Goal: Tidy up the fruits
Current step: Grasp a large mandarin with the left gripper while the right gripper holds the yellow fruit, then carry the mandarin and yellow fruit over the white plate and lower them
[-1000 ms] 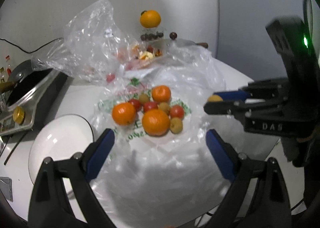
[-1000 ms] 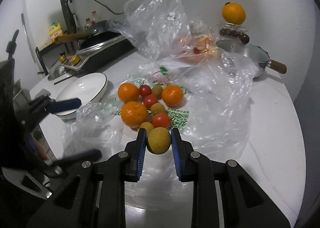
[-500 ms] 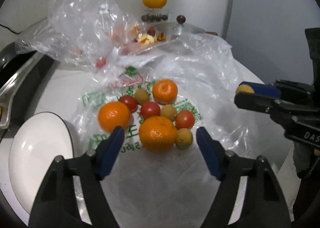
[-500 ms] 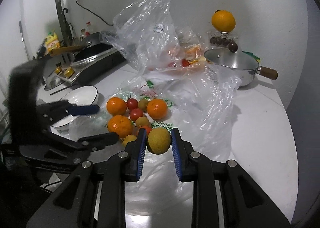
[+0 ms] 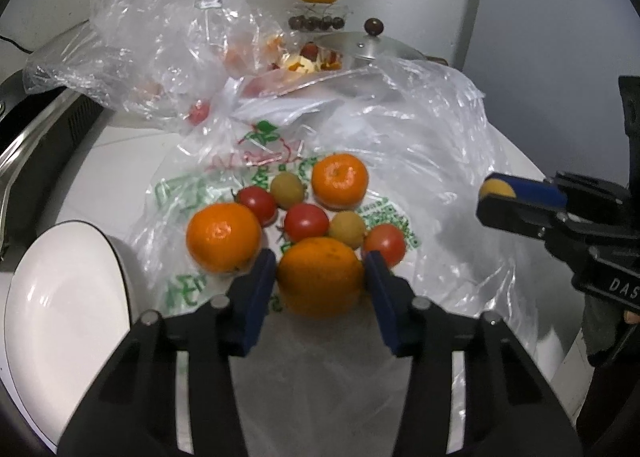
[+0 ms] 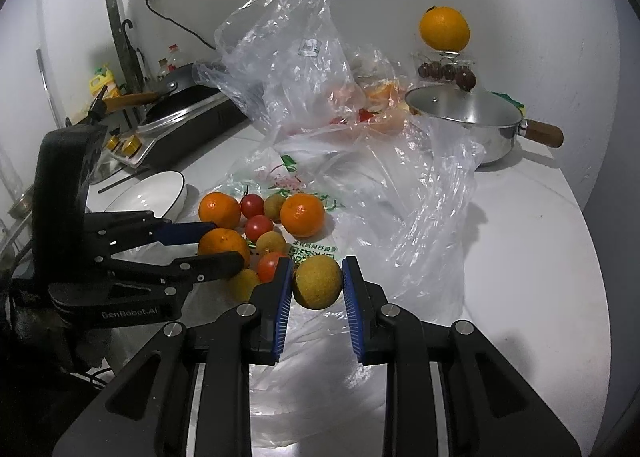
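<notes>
The left hand-held gripper (image 5: pixel 320 277) straddles the nearest orange (image 5: pixel 320 275) of the fruit pile, its blue pads (image 5: pixel 260 289) on either side of the fruit and its jaws closing; whether the pads already press on the skin cannot be told. That orange lies on the printed plastic bag (image 5: pixel 248 161) spread over the white bench (image 6: pixel 520 237), at the front edge of the pile.

Taking that orange as the landmark: a second orange (image 5: pixel 223 237) sits just beside it on the bowl side, a third (image 5: pixel 340 185) lies behind it, and between them are three red tomatoes (image 5: pixel 306 221) and small yellow-brown fruits (image 5: pixel 347 229) (all crowded close, several touching). The white bowl (image 5: pixel 60 317) stands beside the pile, off the bag's edge.

The right hand-held gripper (image 6: pixel 316 289) is clamped on a round yellow-brown fruit (image 6: pixel 318 281), held above the bag on the side of the landmark orange away from the bowl.

Further behind the pile a crumpled clear bag (image 6: pixel 280 57) holds more fruit pieces. A lidded steel pot (image 6: pixel 464 117) with a wooden handle stands beyond it near the wall, and another orange (image 6: pixel 444 29) rests on a clear container of dark fruits (image 6: pixel 444 71) next to the pot. A stove (image 6: pixel 180 121) with a dark pan sits behind the bowl.
</notes>
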Tool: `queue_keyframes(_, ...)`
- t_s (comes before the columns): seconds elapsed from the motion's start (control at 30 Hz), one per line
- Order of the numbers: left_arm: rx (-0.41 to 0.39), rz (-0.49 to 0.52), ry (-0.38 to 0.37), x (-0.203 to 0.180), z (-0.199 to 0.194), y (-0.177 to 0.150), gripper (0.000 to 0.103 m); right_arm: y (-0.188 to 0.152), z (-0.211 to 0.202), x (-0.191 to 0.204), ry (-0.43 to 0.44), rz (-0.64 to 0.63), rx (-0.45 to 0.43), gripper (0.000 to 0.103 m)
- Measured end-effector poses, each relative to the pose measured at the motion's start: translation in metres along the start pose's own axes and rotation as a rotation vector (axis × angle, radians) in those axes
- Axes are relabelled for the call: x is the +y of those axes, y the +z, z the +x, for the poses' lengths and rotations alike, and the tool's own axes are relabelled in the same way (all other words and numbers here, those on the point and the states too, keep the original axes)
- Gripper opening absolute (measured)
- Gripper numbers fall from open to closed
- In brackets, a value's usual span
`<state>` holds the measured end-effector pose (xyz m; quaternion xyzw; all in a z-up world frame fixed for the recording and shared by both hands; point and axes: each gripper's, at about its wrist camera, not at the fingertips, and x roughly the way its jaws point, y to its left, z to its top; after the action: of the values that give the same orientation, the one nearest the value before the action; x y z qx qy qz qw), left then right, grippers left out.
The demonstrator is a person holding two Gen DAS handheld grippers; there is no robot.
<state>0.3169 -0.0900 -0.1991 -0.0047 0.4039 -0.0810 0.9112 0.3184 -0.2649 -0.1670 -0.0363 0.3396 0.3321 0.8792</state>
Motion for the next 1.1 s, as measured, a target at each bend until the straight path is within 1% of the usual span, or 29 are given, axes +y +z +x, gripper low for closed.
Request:
queue_keyframes(0.23, -0.01, -0.005, -0.02, 0.001, -0.007, -0.001, 0.047, 0.001, -0.006, 0.003, -0.012, -0.005, -0.006, 0.027)
queue_keyframes(0.73, -0.103, 0.01, -0.045, 0.011, -0.056, -0.001, 0.047, 0.012, -0.018, 0.04, -0.029, -0.057, -0.023, 0.027)
queue_keyframes(0.93, -0.102, 0.007, -0.047, 0.02, -0.06, -0.006, 0.047, 0.017, -0.018, 0.056, -0.029, -0.076, -0.023, 0.027)
queue_keyframes(1.1, -0.117, -0.005, -0.044, 0.031, -0.07, -0.01, 0.047, 0.018, -0.016, 0.065, -0.033, -0.087, -0.014, 0.027)
